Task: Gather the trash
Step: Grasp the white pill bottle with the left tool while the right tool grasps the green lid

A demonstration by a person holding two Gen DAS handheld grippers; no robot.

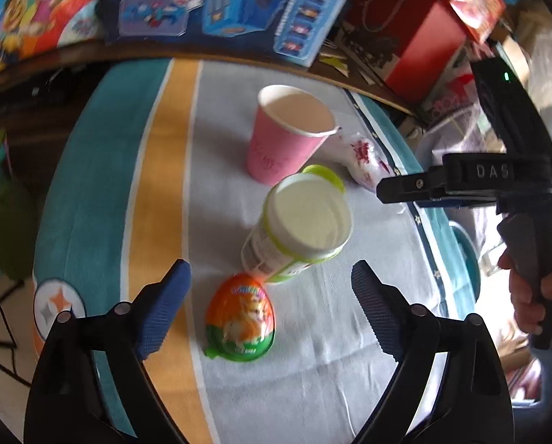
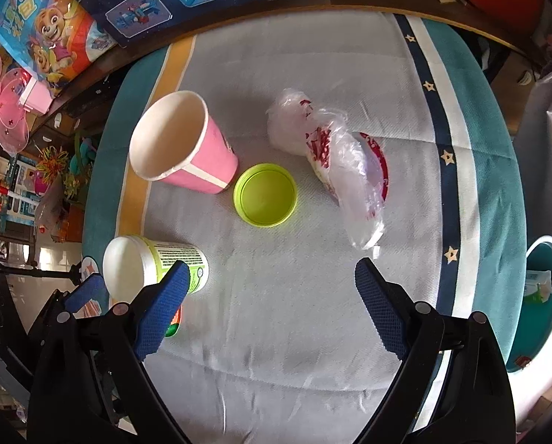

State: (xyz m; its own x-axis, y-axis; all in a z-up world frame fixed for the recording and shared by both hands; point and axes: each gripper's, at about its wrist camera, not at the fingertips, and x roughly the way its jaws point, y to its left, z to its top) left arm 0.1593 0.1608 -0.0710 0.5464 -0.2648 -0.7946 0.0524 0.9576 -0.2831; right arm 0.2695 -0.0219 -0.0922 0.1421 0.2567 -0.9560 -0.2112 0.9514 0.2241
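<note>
On the striped tablecloth [image 2: 276, 296] stand a pink cup [image 2: 187, 148] and a green-labelled tub [image 2: 154, 266], with a green lid [image 2: 265, 194] and a crumpled plastic bag [image 2: 335, 159] beside them. Between the spread fingers of the left gripper [image 1: 270, 288] lies an orange egg-shaped pack [image 1: 241, 322]. Over bare cloth, the right gripper [image 2: 272, 292] hangs spread too.

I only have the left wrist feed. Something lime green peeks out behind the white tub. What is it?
Observer: A round lime-green lid, lying flat on the tablecloth, apart from the tub.
Operator: And the crumpled plastic by the pink cup?
Observer: That plastic bag lies partly over a flat red disc, possibly a lid or plate.
Operator: Any bin nearby?
Observer: A teal container sits below the table's right edge, with something white and green already inside.
Operator: Right gripper state?
Observer: The right gripper is open over bare cloth, holding nothing.
</note>
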